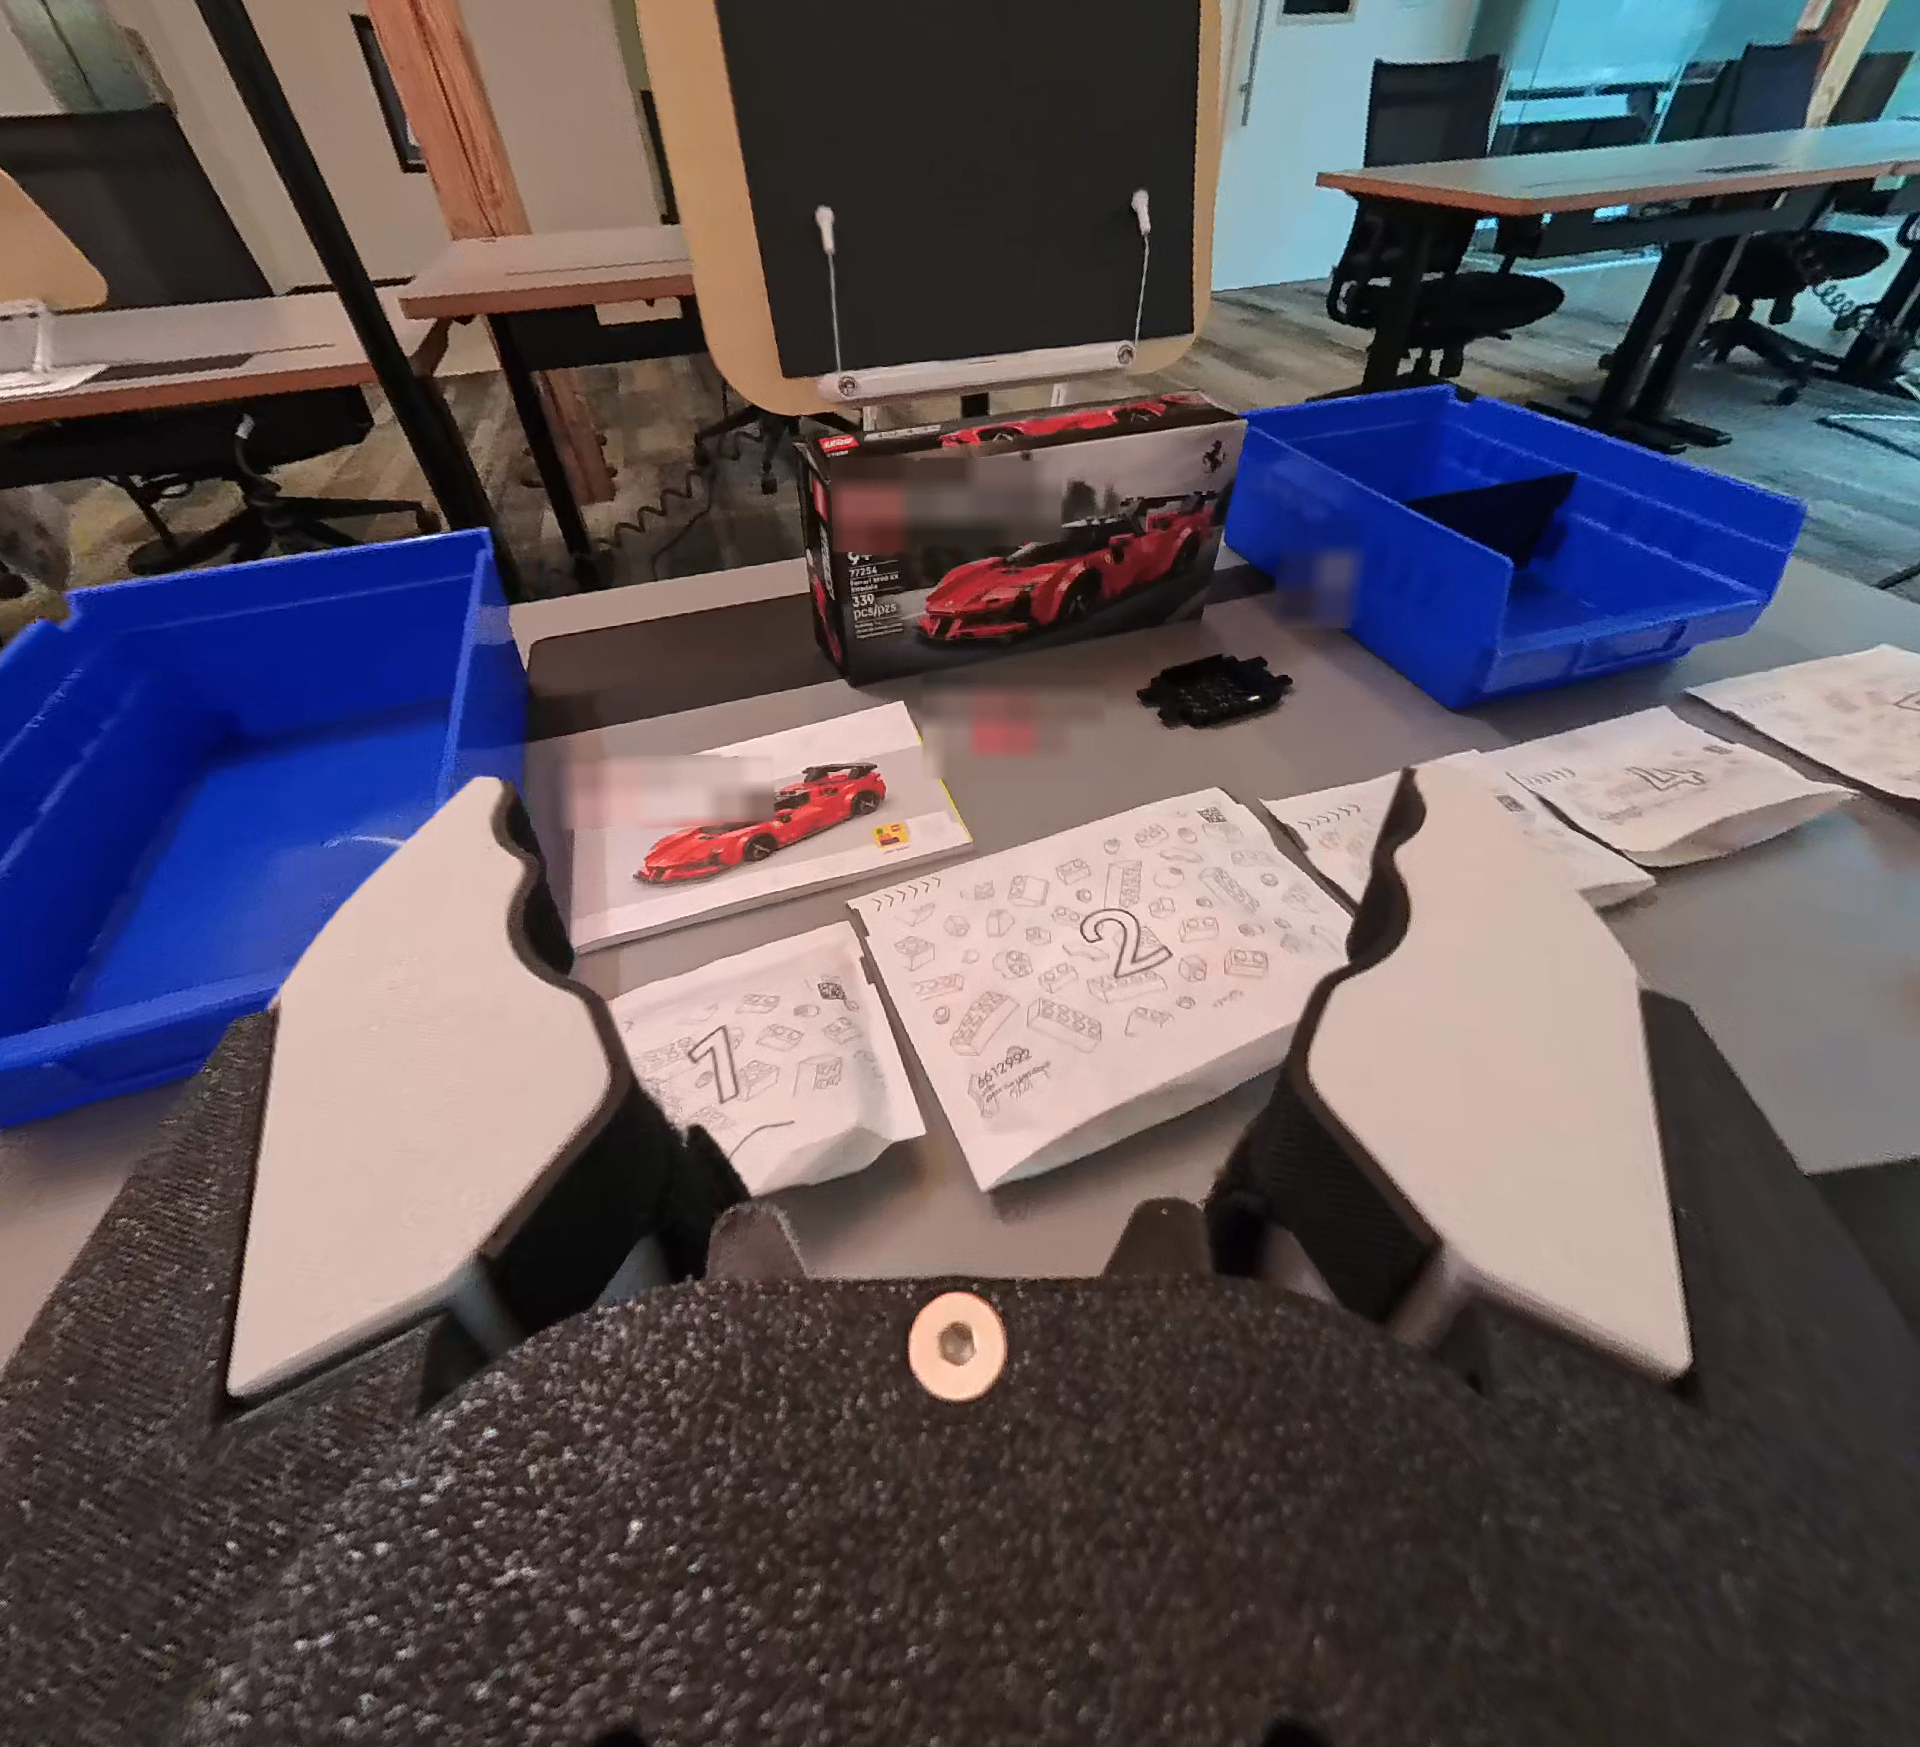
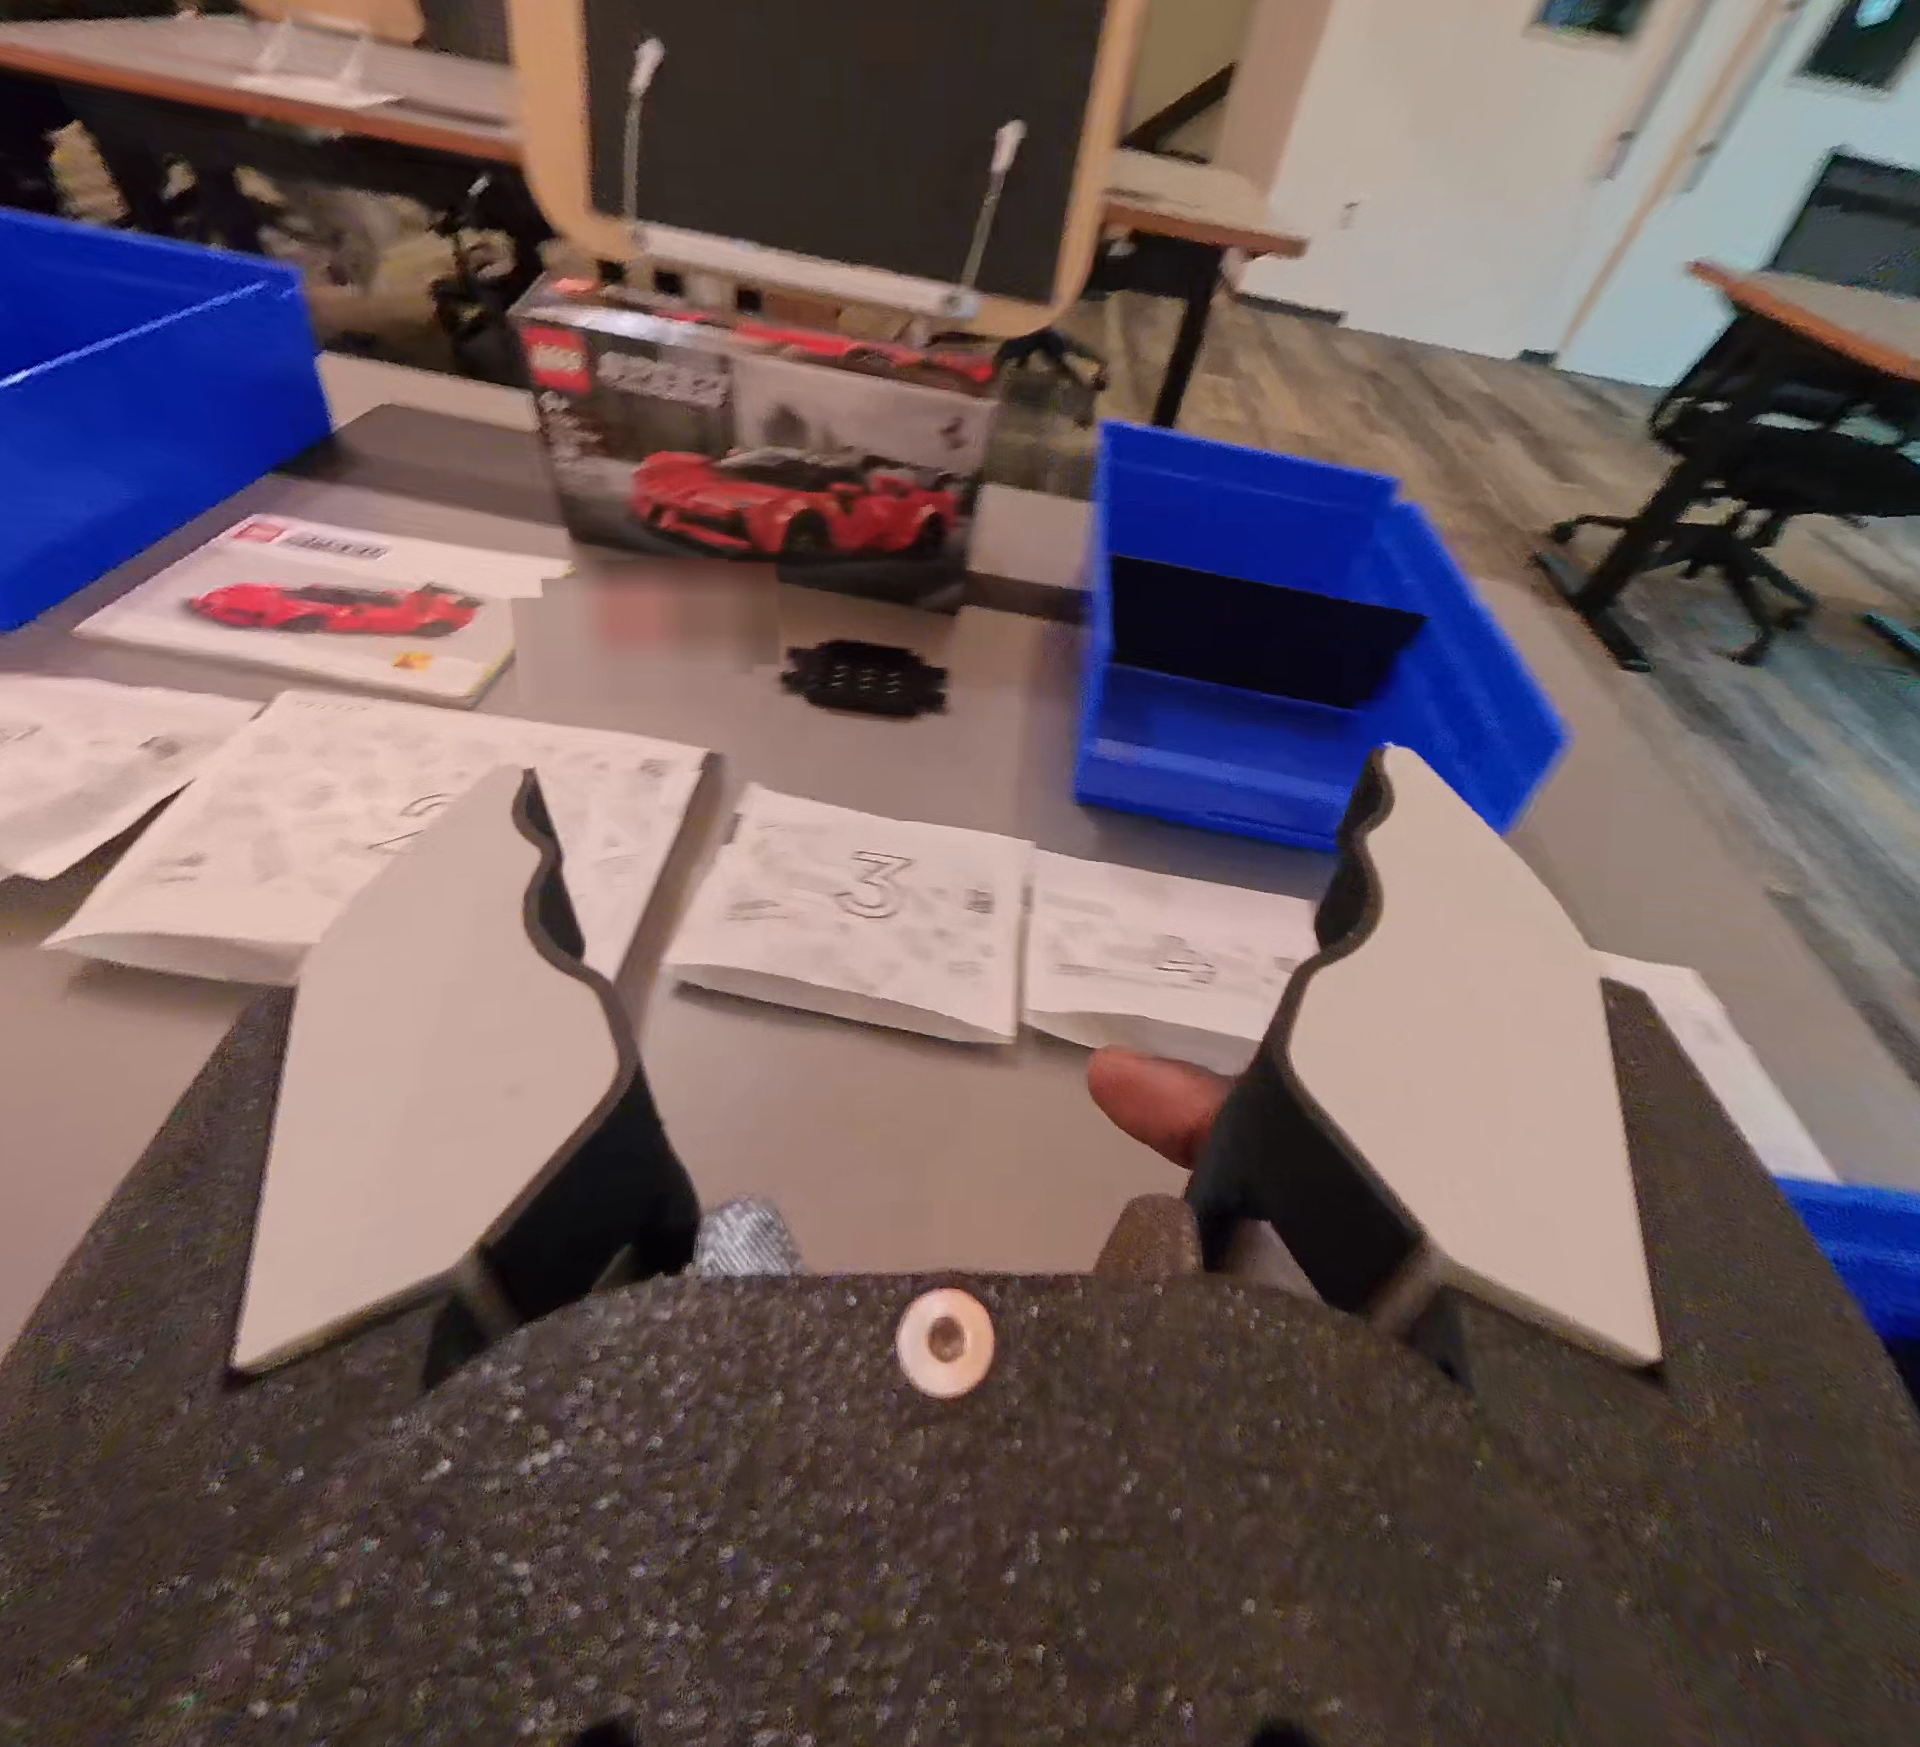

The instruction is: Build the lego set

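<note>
My left gripper point(image 1: 961, 798) is wide open and holds nothing; it hangs above a white numbered paper bag point(image 1: 1101, 970) on the grey table point(image 1: 1766, 970). A second white bag point(image 1: 758, 1053) lies to its left, near my left finger. A booklet with a red car on its cover point(image 1: 758, 824) lies beyond. My right gripper point(image 2: 951, 778) is wide open and holds nothing, above another white numbered bag point(image 2: 862, 928), with a further bag point(image 2: 1153, 970) beside it. A fingertip of a hand point(image 2: 1148, 1100) shows by my right finger. A black flat brick part point(image 1: 1210, 687) lies farther back; it also shows in the right wrist view point(image 2: 862, 679).
A boxed brick set with a red car picture point(image 1: 1023, 544) stands at the table's far edge. A large blue bin point(image 1: 208, 783) sits at the left, a blue bin with a black divider point(image 1: 1507, 544) at the right. A dark board on a stand point(image 1: 945, 108) rises behind.
</note>
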